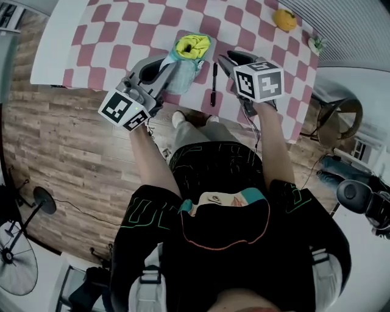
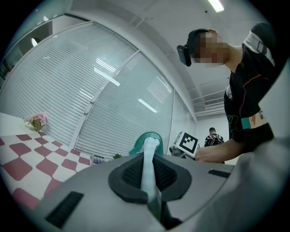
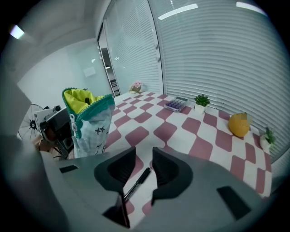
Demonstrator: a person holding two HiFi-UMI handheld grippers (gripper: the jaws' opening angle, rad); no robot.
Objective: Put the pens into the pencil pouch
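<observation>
A pale blue pencil pouch [image 1: 187,56] with a teal zip rim and yellow lining stands open near the table's front edge. My left gripper [image 1: 166,68] is shut on its near side. In the left gripper view the pouch's fabric [image 2: 149,158] is pinched between the pads of the left gripper [image 2: 150,177]. A black pen [image 1: 214,84] lies on the checked cloth just right of the pouch. My right gripper [image 1: 233,63] hangs open beside and above it. The right gripper view shows the pen [image 3: 136,182] on the table below the open right gripper [image 3: 144,158], with the pouch [image 3: 89,121] to the left.
An orange [image 1: 284,19] and a small plant [image 1: 315,44] sit at the table's far right. The right gripper view also shows the orange [image 3: 239,124], a potted plant [image 3: 201,102], a purple box [image 3: 175,105] and flowers [image 3: 136,86] farther back. The red-and-white cloth [image 1: 116,36] covers the table.
</observation>
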